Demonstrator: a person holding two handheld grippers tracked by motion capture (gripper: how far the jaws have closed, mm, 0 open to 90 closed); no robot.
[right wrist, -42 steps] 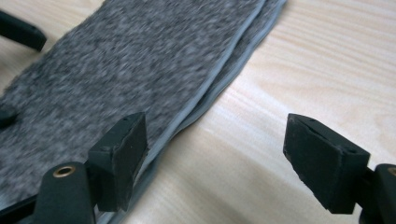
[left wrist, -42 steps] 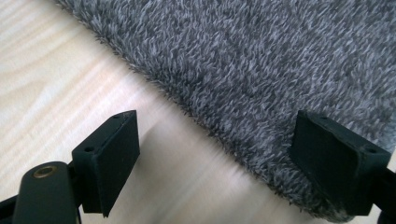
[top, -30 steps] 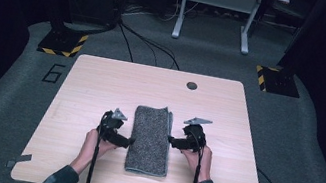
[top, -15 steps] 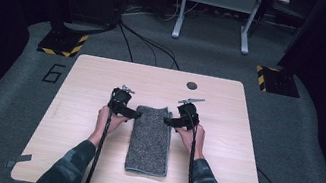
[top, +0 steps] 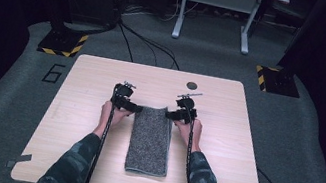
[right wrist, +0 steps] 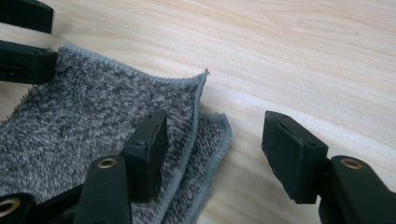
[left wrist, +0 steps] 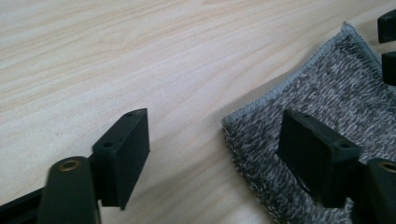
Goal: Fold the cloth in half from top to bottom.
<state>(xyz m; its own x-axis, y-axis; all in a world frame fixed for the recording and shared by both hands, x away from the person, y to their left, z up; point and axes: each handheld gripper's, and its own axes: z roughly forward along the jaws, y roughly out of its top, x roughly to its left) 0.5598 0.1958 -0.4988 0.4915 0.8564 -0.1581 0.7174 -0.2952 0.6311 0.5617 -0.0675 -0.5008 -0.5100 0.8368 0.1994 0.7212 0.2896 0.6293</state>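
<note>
Folded grey towel (top: 150, 140) mid-frame on desk (top: 82, 107). Left gripper (top: 133, 108) and right gripper (top: 171, 115) straddle its top corners, jaws just closing, still apart, not yet pinching. Both hands moved up-frame from towel's sides.

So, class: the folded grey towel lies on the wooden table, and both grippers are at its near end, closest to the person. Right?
Not quite. The left gripper and right gripper are at the far end of the towel, away from the person, as the high view shows. It does lie folded on the wooden table.
</note>
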